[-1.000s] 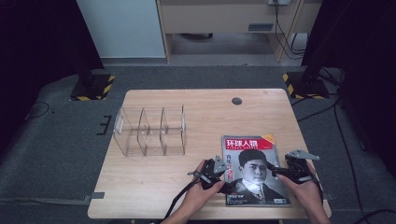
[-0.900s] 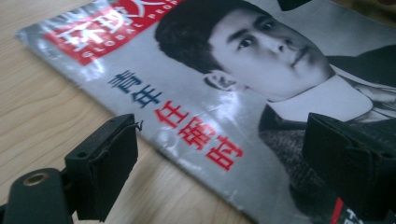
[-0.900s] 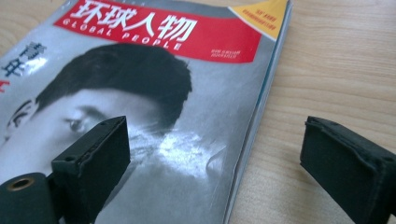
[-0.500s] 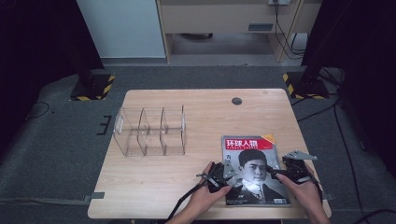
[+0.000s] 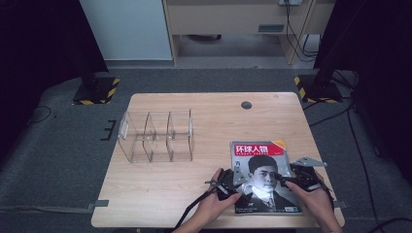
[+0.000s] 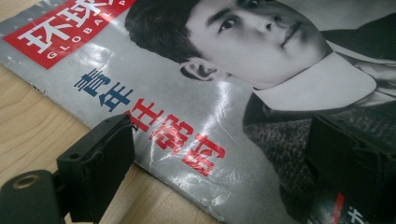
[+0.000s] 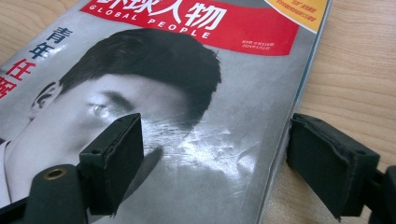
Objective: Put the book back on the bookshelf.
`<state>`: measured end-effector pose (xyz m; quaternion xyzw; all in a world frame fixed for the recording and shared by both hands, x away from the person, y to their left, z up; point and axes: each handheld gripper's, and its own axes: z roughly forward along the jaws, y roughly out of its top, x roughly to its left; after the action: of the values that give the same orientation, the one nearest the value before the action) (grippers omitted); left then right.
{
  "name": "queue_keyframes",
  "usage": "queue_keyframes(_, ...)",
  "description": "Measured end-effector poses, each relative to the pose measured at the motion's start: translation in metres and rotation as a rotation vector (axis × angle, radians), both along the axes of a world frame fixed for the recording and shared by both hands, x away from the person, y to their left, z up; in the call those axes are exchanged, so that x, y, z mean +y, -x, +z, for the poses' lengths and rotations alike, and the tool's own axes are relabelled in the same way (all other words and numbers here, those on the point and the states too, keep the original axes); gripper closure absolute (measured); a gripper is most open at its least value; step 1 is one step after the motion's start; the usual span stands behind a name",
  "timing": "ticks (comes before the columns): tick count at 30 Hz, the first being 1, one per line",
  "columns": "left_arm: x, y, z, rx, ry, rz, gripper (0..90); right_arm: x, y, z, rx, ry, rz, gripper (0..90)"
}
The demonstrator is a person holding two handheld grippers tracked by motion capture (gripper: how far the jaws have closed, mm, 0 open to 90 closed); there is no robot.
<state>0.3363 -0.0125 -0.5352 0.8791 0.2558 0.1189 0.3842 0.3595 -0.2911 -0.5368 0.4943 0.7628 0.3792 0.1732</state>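
A magazine (image 5: 262, 174) with a red title band and a portrait on its cover lies flat on the wooden table (image 5: 204, 111), near the front right. My left gripper (image 5: 227, 183) sits at the magazine's left edge, open. In the left gripper view its gripper (image 6: 224, 163) has one jaw over the wood and the other over the magazine (image 6: 224, 93). My right gripper (image 5: 293, 180) is at the right edge, open, its jaws having just closed a little. In the right gripper view its gripper (image 7: 217, 163) straddles that edge of the magazine (image 7: 196, 140), the pads not touching it.
A clear plastic organizer (image 5: 155, 138) with several compartments stands at the table's left middle. A dark round hole (image 5: 246, 105) sits near the far edge. The person's hands come in over the front edge, a black cable (image 5: 192, 211) trailing from the left gripper.
The left gripper has slid slightly right, onto the magazine's left edge. The right gripper has stayed at the right edge.
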Motion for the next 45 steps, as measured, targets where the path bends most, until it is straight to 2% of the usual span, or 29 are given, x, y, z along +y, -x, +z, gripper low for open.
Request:
queue_keyframes(6,0.0,0.0,0.0,0.0,-0.001,0.001,6.7,-0.003,0.001,0.003,-0.006,-0.026,-0.01,25.1)
queue_keyframes(9,0.0,0.0,0.0,-0.001,0.0,0.005,6.3,-0.001,0.004,0.011,-0.032,-0.052,-0.014,29.6)
queue_keyframes(16,0.0,0.0,0.0,-0.003,-0.001,0.004,6.3,0.001,0.01,0.022,-0.075,-0.056,0.008,40.6)
queue_keyframes(18,0.0,0.0,0.0,-0.004,-0.002,0.004,6.3,0.002,0.011,0.024,-0.083,-0.066,0.02,44.8)
queue_keyframes(19,0.0,0.0,0.0,-0.005,-0.002,0.004,6.3,0.003,0.012,0.026,-0.09,-0.086,0.022,47.7)
queue_keyframes(25,0.0,0.0,0.0,-0.005,-0.002,0.004,6.3,0.007,0.013,0.029,-0.098,-0.102,0.059,51.2)
queue_keyframes(30,-0.001,0.001,0.0,-0.006,-0.002,0.005,6.3,0.011,0.013,0.028,-0.094,-0.134,0.084,51.0)
queue_keyframes(31,-0.001,0.001,0.0,-0.006,-0.002,0.005,6.3,0.012,0.013,0.027,-0.087,-0.135,0.087,48.5)
queue_keyframes(33,-0.001,0.001,0.0,-0.005,-0.001,0.005,6.3,0.017,0.012,0.024,-0.079,-0.092,0.092,42.4)
queue_keyframes(35,-0.001,0.001,0.0,-0.006,-0.002,0.005,6.3,0.018,0.011,0.021,-0.069,-0.069,0.098,41.3)
queue_keyframes(39,-0.001,0.001,0.0,-0.006,-0.002,0.005,6.3,0.02,0.009,0.018,-0.048,-0.075,0.104,38.8)
queue_keyframes(41,-0.001,0.001,0.0,-0.006,-0.002,0.005,6.3,0.023,0.007,0.015,-0.013,-0.091,0.109,34.7)
queue_keyframes(43,-0.001,0.001,0.0,-0.006,-0.003,0.005,6.3,0.023,0.007,0.014,-0.011,-0.077,0.116,34.6)
queue_keyframes(45,-0.001,0.001,0.0,-0.006,-0.002,0.005,6.3,0.024,0.006,0.012,0.017,-0.039,0.118,35.3)
